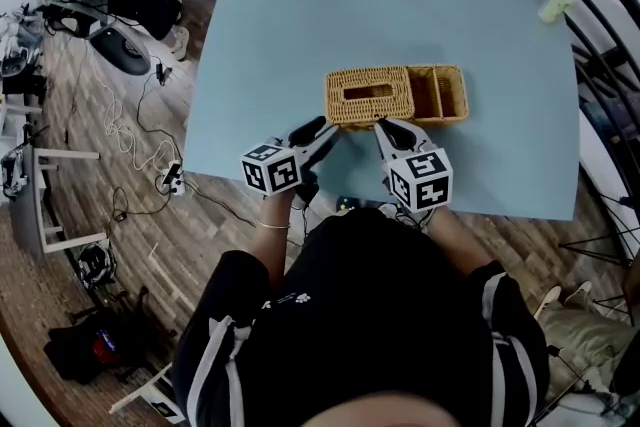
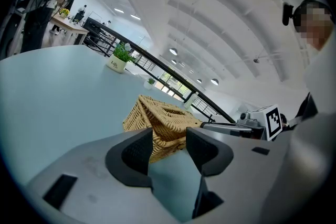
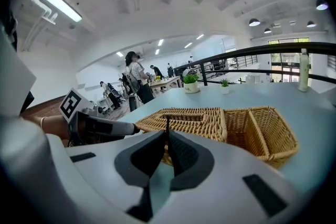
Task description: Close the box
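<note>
With the left gripper gaping and the right gripper pinched shut on nothing, both just before the box, a careless shove may slide it.

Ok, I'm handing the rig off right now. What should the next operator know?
Left gripper: jaws apart, empty, just short of the wicker box.
Right gripper: jaws together, holding nothing, tip at the lid's near edge.
Done: the slotted lid lies flat over the box's left section, and the right compartments are open-topped.
Left: confirm the lid is fully seated, then back both grippers off.
</note>
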The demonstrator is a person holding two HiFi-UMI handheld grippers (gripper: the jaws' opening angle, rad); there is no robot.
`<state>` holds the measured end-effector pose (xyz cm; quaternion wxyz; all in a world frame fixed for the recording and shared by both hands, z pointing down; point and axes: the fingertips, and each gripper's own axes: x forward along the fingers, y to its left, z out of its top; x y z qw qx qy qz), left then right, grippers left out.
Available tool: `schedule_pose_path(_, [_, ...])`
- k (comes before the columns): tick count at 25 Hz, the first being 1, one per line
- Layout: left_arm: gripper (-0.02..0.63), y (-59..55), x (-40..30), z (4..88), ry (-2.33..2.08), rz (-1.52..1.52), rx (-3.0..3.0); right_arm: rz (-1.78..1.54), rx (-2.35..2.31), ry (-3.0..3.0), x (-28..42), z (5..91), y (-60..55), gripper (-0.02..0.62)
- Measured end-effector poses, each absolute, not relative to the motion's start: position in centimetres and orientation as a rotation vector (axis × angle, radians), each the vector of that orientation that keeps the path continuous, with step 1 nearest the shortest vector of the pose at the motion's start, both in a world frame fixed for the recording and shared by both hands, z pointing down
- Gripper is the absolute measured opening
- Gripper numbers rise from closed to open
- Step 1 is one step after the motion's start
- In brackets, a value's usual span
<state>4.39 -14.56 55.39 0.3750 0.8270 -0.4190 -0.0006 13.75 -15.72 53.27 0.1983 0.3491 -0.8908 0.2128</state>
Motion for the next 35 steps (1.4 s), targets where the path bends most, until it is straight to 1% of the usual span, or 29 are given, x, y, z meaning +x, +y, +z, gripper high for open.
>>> schedule_pose_path(21, [0.176,-13.9,4.3,53.8,-1.083,0.046,2.187,0.608,0.998,-2.458,13.9,55.5,-15.3,0.02])
schedule_pose_path(24, [0.176,-13.9,4.4,53.2,-1.083,0.083,2.226,0.604,1.018,-2.457,14.0,55.4,-15.3,0.031])
schedule_pose_path(30, [0.176,-14.5,5.1,51.1,-1.086,0.09,2.315,0.615,1.074,-2.476,15.4,53.8,-15.9,0.052])
schedule_pose_path(35, [0.175,-14.8,6.6,49.0,-1.072,0.118,2.414,0.603,1.187,-2.51,17.5,51.0,-16.9,0.052])
